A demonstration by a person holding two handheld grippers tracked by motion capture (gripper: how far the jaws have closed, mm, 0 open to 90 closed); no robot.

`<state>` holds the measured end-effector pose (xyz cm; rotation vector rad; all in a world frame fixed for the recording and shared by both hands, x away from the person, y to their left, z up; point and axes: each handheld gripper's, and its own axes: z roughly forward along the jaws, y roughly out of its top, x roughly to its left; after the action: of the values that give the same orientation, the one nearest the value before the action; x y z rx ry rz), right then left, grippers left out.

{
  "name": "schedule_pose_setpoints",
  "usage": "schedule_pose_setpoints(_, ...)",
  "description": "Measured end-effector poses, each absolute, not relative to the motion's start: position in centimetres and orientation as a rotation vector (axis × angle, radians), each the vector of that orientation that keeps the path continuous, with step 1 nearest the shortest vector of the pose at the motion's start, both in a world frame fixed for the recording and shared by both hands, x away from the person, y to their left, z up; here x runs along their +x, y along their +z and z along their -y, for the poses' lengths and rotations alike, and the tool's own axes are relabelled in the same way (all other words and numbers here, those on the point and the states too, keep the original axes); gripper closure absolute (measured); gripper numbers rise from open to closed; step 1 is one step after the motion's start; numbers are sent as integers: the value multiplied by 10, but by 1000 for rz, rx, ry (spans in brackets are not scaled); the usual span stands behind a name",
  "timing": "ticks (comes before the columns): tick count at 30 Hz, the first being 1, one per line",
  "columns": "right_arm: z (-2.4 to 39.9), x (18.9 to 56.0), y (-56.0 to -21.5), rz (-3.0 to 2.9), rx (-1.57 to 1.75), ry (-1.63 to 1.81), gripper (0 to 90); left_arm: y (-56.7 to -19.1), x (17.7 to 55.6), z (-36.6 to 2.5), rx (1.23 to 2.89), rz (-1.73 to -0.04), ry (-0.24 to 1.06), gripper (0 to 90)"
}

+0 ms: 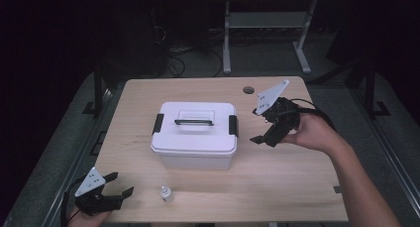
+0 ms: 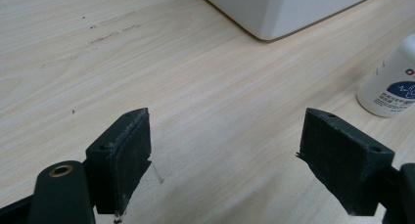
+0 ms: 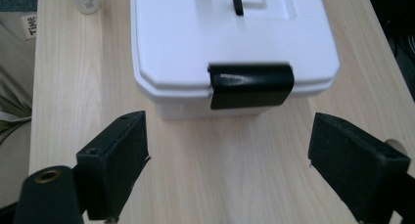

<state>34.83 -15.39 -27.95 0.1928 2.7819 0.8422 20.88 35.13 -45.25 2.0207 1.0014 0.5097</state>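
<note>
Both grippers have their jaws spread wide and hold nothing. The right gripper (image 1: 261, 124) hovers just beside the white storage box (image 1: 194, 134), facing its black side latch (image 3: 251, 85). The left gripper (image 1: 122, 184) sits at the table's near corner, near a small white bottle (image 1: 166, 194), partly cut off in its own view. The light wooden table (image 1: 292, 172) stands in a dark room.

Grey floor (image 1: 267, 58), dark room

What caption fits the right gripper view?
Open right tool faces the black latch of a closed white box.
</note>
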Motion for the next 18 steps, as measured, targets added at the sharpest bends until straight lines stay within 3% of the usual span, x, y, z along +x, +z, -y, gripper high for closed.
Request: schedule_pose_setpoints(18,111,362,-271,-2822,86,809,144,-453,209,-352,2020,-1003,508,191)
